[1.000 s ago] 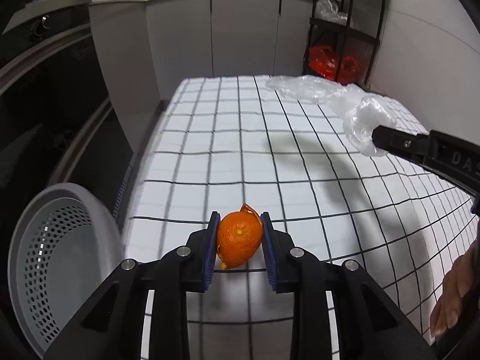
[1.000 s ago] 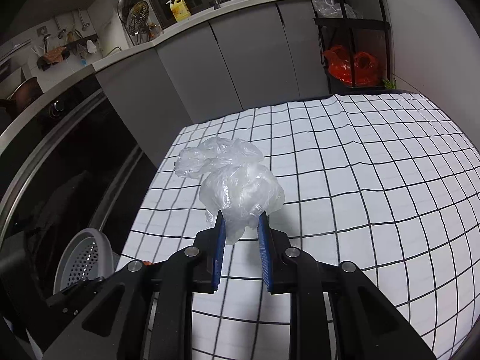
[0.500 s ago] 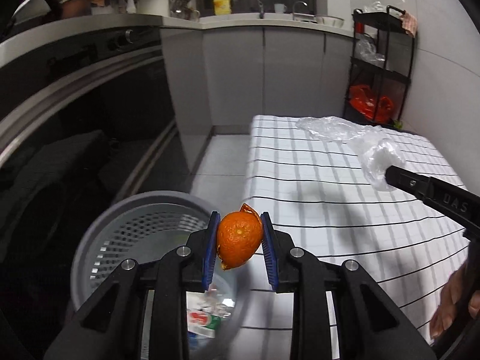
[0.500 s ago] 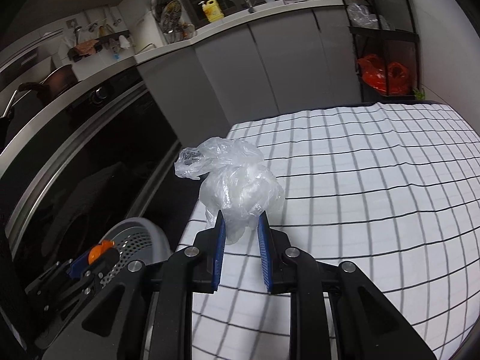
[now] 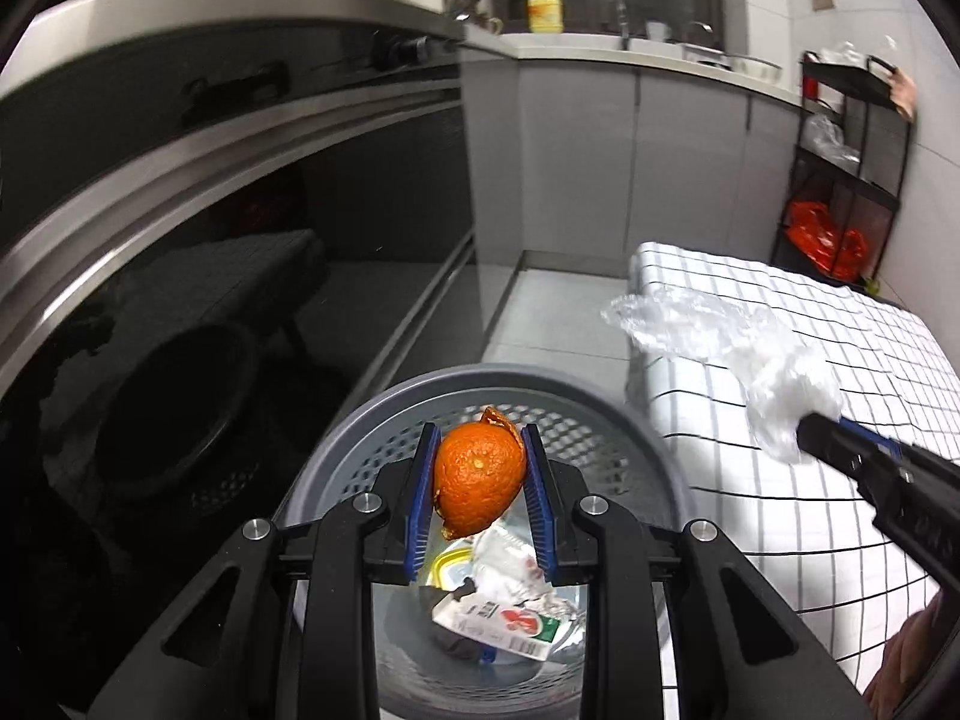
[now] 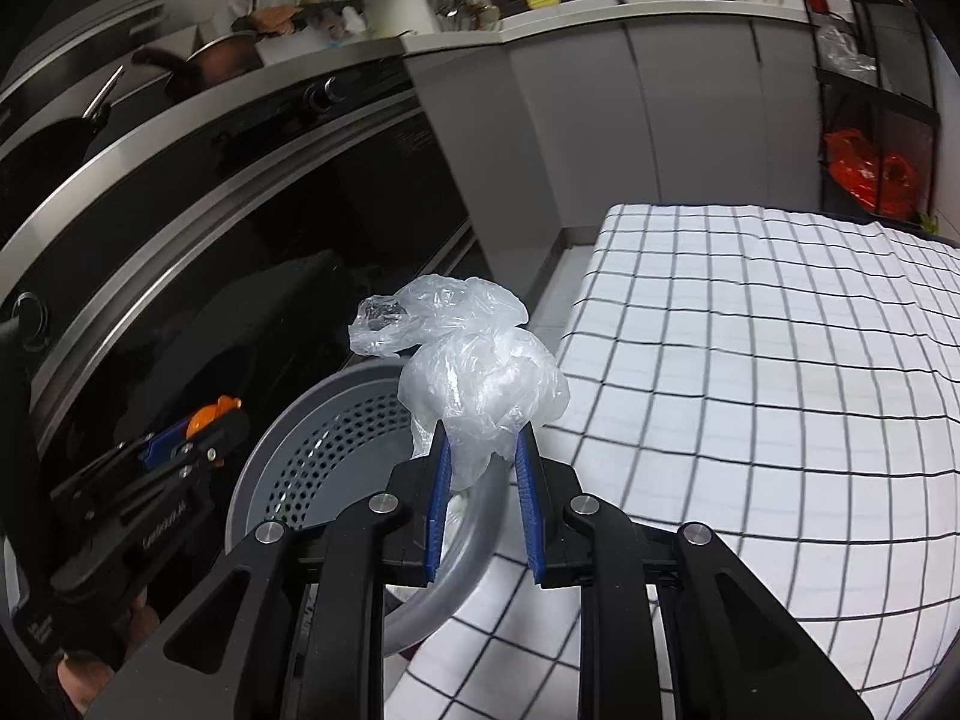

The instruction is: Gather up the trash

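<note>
both wrist views look down, sharing the grey bin (image 5: 360, 420) (image 6: 288, 438).

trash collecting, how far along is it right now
Some is done: a printed wrapper and other scraps already lie in the grey bin. In hand: the left tool grips an orange peel above the bin, and the right tool grips a crumpled plastic bag near the bin's rim. Left: dropping both. The checked tablecloth shows no other trash in view.

Both the left gripper (image 5: 480, 495) and the right gripper (image 6: 482, 483) are built of black angular frames, fastened with silver round-head screws. Their fingers are lined with ribbed blue pads (image 5: 420, 504). Bare skin is seen at the frame edges
</note>
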Tool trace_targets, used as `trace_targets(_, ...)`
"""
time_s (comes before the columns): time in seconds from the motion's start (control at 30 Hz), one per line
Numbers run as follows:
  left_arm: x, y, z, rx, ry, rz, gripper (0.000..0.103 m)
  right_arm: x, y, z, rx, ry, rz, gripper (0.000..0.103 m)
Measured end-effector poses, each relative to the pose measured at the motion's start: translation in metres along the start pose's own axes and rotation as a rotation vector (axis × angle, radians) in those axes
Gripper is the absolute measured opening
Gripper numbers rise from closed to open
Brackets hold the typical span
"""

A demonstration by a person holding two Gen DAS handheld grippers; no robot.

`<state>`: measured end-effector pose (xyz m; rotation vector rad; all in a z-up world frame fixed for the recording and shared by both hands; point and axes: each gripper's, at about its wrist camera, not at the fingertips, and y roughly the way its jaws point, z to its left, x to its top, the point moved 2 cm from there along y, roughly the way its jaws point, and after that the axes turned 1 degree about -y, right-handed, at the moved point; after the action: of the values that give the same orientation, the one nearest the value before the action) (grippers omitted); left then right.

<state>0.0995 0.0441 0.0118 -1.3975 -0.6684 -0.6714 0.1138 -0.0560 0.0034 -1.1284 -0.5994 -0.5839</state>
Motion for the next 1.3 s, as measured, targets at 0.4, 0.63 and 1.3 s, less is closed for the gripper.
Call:
trace_targets(0.4,-0.006,0.011,0.033,0.002,-0.065,0.040,0.029,-0.020,0.032,0.039,0.024,-0.107,0.100,0.021)
trace_targets(0.63,-0.004,0.015,0.039,0.009,-0.076,0.047,0.039,-0.018,0.045,0.037,0.030,-0.118,0.111,0.023)
trace_targets(1.3,-0.004,0.003,0.034,0.029,-0.050,-0.017,0.068,-0.012,0.036,0.028,0.018,-0.097,0.064,0.051)
